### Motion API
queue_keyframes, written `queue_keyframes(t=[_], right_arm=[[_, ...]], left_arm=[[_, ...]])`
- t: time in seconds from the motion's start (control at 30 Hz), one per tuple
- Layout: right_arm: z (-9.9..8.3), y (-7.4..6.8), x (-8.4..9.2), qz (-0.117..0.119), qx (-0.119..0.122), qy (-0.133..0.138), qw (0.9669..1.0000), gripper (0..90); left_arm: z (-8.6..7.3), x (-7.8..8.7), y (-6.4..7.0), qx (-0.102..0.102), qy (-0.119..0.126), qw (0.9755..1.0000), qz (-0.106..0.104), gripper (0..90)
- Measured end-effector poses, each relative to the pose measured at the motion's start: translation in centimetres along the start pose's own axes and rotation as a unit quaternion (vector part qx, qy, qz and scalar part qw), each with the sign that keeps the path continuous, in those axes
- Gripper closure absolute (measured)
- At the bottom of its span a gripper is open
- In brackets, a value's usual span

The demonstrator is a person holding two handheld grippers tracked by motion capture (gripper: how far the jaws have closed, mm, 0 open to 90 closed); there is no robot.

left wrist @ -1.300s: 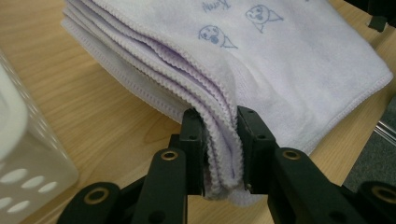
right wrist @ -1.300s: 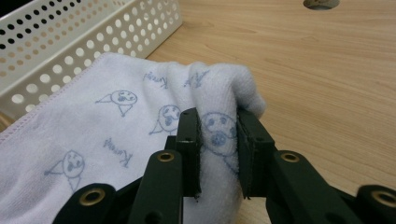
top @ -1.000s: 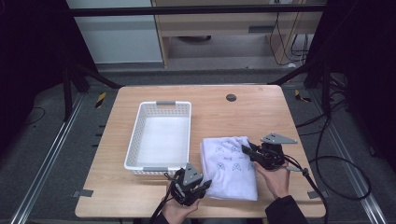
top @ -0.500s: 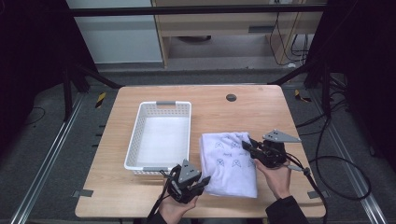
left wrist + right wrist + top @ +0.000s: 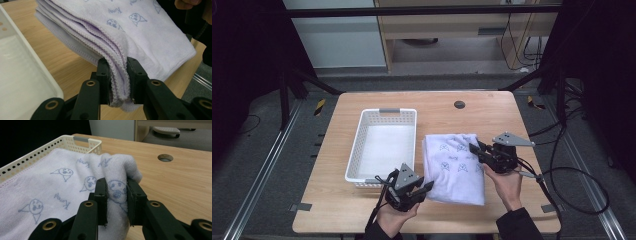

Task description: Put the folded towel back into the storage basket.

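Note:
A folded pale lilac towel printed with small seal faces lies right of the white basket on the wooden table. My left gripper is shut on the towel's near left corner, its layered edges pinched between the black jaws. My right gripper is shut on the towel's right side, a bunched fold squeezed between its jaws. Both gripped parts are raised a little off the table.
The white perforated basket stands empty just left of the towel. A round cable hole sits at the table's far side. Cables trail off the right edge; a cabinet stands beyond the table.
Both grippers have risen slightly with the towel pinched in them, and the towel's gripped corners have lifted and bunched a little. The basket has not moved.

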State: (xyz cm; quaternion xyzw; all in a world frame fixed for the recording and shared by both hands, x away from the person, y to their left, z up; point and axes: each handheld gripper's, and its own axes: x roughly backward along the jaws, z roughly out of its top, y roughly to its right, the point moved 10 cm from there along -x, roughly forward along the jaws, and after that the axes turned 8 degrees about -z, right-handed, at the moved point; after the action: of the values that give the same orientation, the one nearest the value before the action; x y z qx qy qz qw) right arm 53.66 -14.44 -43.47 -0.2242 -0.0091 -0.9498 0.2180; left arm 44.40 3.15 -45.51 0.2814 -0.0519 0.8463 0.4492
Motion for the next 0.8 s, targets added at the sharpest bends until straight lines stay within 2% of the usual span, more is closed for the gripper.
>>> queue_keyframes(t=[0.47,0.8], right_arm=[[2.4,-1.1,-0.7,-0.002,0.009,0.01,0.9999,73.3],[4.5,-2.6,-1.5,-0.001,0.022,0.021,0.9996,73.3]], left_arm=[[1.5,1.6,-1.3,-0.001,0.012,0.9999,0.01,72.6],[2.2,3.2,-2.7,0.009,0.027,0.9994,0.02,72.7]])
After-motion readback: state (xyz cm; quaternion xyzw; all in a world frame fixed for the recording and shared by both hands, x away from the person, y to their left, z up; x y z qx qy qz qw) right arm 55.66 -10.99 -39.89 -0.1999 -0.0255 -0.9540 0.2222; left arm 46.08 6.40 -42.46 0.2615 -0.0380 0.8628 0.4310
